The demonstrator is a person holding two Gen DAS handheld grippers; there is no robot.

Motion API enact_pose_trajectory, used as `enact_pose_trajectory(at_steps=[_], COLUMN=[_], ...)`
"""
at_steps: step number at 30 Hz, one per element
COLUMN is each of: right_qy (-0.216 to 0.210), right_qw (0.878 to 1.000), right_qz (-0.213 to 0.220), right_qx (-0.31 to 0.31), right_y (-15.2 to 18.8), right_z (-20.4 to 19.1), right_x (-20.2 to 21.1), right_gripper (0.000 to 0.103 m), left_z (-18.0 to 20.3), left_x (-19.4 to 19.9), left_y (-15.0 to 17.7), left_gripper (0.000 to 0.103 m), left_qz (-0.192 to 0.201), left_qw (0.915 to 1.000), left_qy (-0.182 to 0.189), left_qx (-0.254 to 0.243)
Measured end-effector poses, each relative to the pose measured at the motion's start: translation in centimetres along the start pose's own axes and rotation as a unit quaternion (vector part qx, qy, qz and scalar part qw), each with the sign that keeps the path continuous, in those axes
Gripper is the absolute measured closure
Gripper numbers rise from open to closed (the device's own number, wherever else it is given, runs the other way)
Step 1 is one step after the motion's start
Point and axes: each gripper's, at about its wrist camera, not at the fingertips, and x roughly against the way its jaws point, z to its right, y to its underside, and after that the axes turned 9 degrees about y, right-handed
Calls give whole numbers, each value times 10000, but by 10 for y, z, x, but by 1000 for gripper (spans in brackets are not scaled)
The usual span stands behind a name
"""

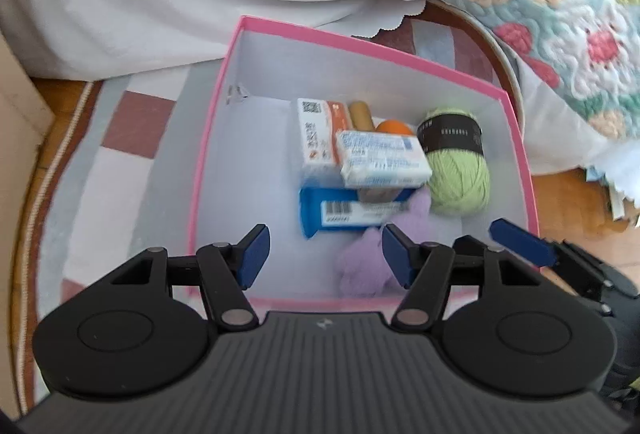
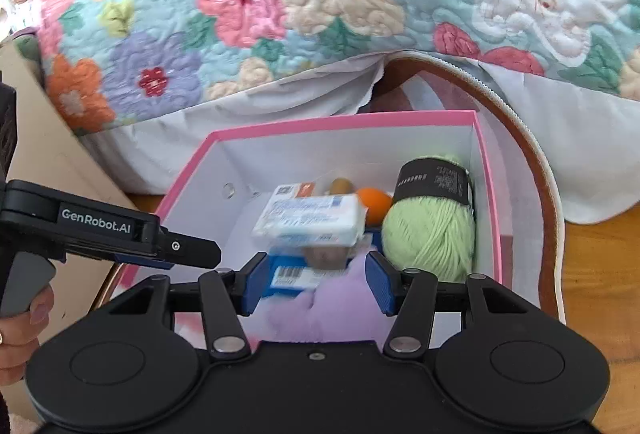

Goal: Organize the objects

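Left wrist view: left gripper (image 1: 326, 254) spread wide, empty, over pink box (image 1: 400, 54); right gripper (image 2: 316, 282) wide over purple plush (image 2: 332, 310), beside green yarn (image 2: 430, 234) inside box

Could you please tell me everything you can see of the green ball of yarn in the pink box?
The green yarn ball is a pale lime skein of soft wound strands, with a dark paper band around its far end. It lies on its side in the far right corner of the pink box, near the white wall, next to an orange ball. Neither gripper touches it.
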Motion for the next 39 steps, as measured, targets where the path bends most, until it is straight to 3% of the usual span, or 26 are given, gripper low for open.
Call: enact_pose_trajectory(at_steps=[10, 16, 23, 30, 39], right_qy=[352, 447, 514, 500, 548], right_qw=[9985, 9981, 9976, 9981, 9983], right_qz=[143, 197, 267, 325, 92], right_qx=[384, 364, 390, 174, 200], right_y=[2, -4, -6, 2, 21], right_z=[-32, -39, -44, -45, -50], right_x=[69, 102, 129, 154, 171], right_gripper=[40, 39, 36, 34, 33], left_z=[18, 20, 28, 42, 46], left_x=[67, 99, 126, 155, 175], left_y=[28, 39, 54, 75, 99], left_gripper=[34, 30, 30, 29, 27], left_qz=[188, 207, 158, 346, 440], left_qw=[9988, 9991, 9977, 9949, 9936], left_qy=[-109, -69, -153, -228, -338], left_qx=[-443, -368, -641, -922, -986])
